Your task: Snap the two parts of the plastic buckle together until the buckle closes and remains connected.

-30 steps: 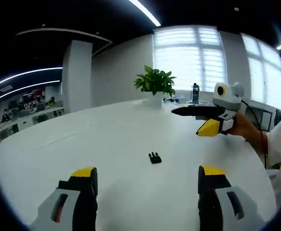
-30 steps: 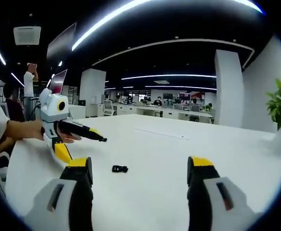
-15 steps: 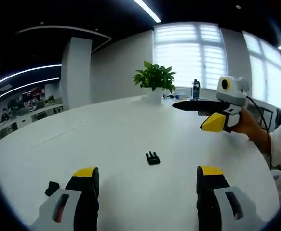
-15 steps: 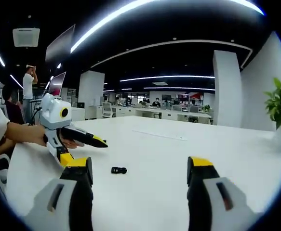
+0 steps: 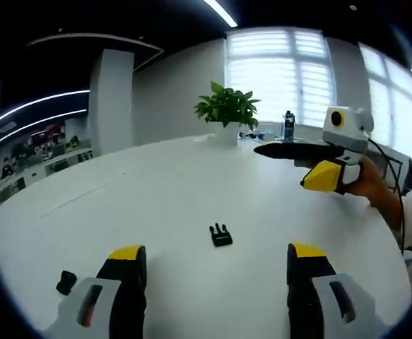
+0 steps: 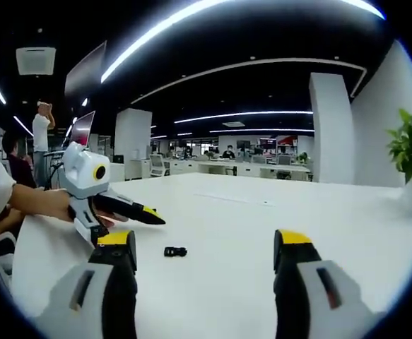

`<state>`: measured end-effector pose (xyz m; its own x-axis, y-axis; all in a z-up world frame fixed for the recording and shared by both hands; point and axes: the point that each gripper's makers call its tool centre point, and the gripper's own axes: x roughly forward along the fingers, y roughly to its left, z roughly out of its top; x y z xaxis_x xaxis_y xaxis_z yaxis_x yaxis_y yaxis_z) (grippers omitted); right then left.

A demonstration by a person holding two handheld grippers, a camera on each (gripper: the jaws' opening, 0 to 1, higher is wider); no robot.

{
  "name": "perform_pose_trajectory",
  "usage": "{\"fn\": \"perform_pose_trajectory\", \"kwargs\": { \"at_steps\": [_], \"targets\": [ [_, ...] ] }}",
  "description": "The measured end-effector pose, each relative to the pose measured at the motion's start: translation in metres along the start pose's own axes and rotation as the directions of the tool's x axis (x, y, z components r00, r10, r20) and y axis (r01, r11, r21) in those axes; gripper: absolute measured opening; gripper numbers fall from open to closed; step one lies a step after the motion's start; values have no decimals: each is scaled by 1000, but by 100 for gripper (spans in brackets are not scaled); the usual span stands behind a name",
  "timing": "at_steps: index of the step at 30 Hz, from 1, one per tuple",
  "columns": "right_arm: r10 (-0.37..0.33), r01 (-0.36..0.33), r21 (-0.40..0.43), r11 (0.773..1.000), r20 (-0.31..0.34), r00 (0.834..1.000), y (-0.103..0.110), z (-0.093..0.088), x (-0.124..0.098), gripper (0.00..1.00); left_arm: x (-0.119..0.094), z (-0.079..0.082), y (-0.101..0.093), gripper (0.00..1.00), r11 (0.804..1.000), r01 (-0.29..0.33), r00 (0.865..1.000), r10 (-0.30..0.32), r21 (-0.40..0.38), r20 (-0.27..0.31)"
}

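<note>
**Jaws apart, both buckle halves loose on the counter**

Jaws wide apart on both sides, nothing between them. Left gripper (image 5: 217,265) held low over the white counter (image 5: 156,205), right gripper (image 6: 204,261) likewise; each also seen from the other's view, held in a hand above the counter.

Pronged half of the buckle (image 5: 220,235) flat on the counter, ahead of the left jaws and roughly centred between them, prongs pointing away. Second small black piece (image 5: 66,282) near the left jaw's outer side, well apart from the first; probably the socket half, too small to be sure. Dark buckle piece (image 6: 175,251) also ahead of the right jaws, toward the left jaw. Potted plant (image 5: 227,113) and a bottle (image 5: 287,126) far back, clear of the work.

Likely light, stiff, smooth plastic: prone to skate or flip on a slick counter if nudged. Best gripped across the flat body at the strap end, leaving prongs and socket mouth free. Prongs springy; no squeezing there. Nothing grasped yet.
</note>
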<state>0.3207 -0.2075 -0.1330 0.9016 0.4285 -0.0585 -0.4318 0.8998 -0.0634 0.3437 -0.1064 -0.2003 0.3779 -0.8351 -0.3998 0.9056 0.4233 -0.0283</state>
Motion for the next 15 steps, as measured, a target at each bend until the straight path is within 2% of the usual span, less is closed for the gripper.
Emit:
{"fn": "perform_pose_trajectory", "kwargs": {
  "at_steps": [7, 10, 12, 15],
  "targets": [
    [0, 0, 5, 1000, 10, 1000, 0, 1, -1, 79, 11, 0, -1, 78, 1000, -22, 1000, 22, -14, -21],
    [0, 0, 7, 1000, 12, 1000, -1, 1, -1, 79, 12, 0, -4, 74, 999, -12, 1000, 12, -31, -21],
    [3, -3, 10, 1000, 16, 1000, -1, 2, -1, 79, 13, 0, -6, 68, 1000, 0, 1000, -1, -31, -22],
    [7, -7, 17, 1000, 19, 1000, 0, 2, -1, 79, 14, 0, -6, 66, 1000, -4, 1000, 3, -26, -22]
  ]
}}
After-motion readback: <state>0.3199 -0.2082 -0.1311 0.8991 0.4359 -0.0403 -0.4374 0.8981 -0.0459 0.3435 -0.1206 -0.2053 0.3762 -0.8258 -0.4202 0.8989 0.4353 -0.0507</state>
